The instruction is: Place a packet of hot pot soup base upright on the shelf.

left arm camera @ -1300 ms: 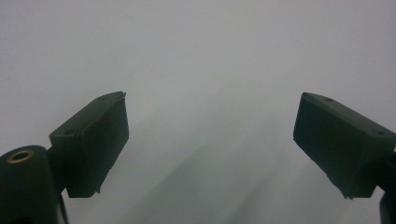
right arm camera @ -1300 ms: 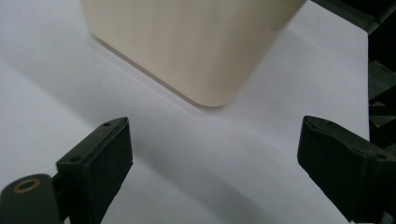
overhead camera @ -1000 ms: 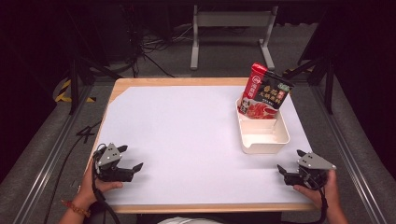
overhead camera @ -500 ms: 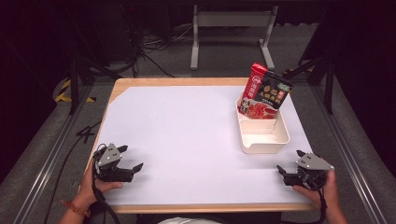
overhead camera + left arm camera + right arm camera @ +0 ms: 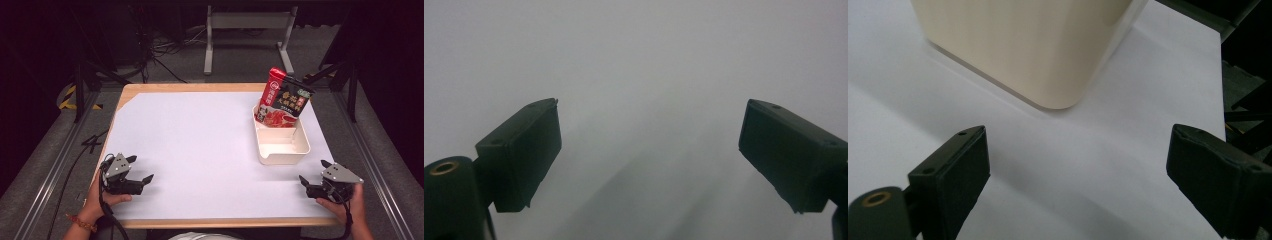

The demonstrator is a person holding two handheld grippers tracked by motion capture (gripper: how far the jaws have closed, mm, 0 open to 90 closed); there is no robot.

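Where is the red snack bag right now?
In the high view, the red bag stands tilted in the far end of the cream tray, on the table's right side.

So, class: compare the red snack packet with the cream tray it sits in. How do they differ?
The red packet stands tilted on end; the cream tray lies flat on the table. The packet is printed in red and black; the tray is plain. The packet fills the tray's far end; its near end is bare. Neither is gripped.
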